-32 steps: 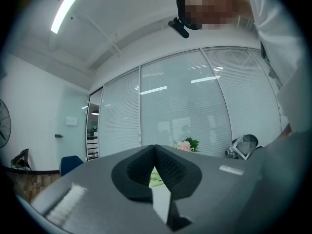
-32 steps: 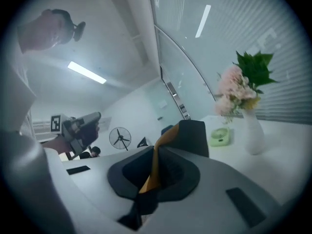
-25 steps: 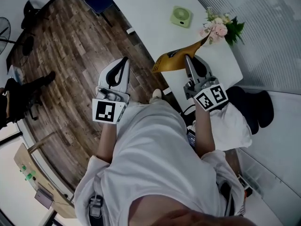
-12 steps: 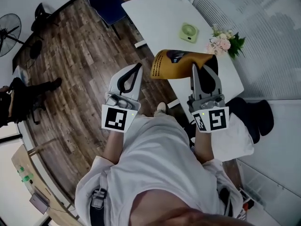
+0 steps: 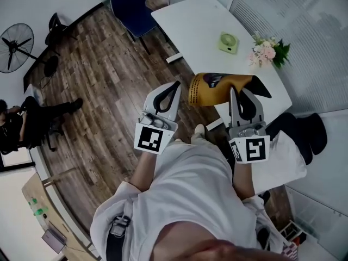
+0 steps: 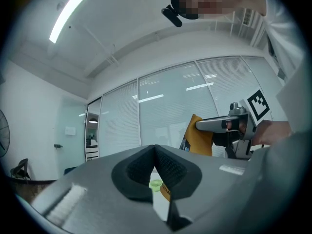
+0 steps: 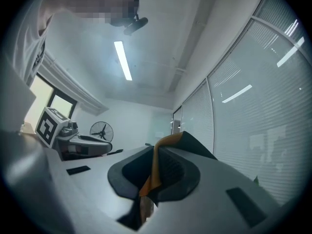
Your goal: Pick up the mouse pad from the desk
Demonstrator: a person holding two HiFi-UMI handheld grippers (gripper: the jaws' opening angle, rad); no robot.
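Observation:
The mouse pad, yellow-orange on top and black beneath, hangs in the air off the near edge of the white desk. My right gripper is shut on one edge of it. In the right gripper view the pad's thin orange edge runs upright between the pads and curls over the top. My left gripper hovers to the pad's left over the floor, shut, with nothing in it. The left gripper view shows its pads meeting, and beyond them the pad in the right gripper.
A small green fan and a bunch of pink flowers stand on the desk. A blue chair is at the desk's far end. A floor fan and a seated person are at the left, across the wooden floor.
Both grippers have risen. The right one has rolled and lifted the mouse pad clear of the desk; the pad now hangs bent instead of lying nearly flat.

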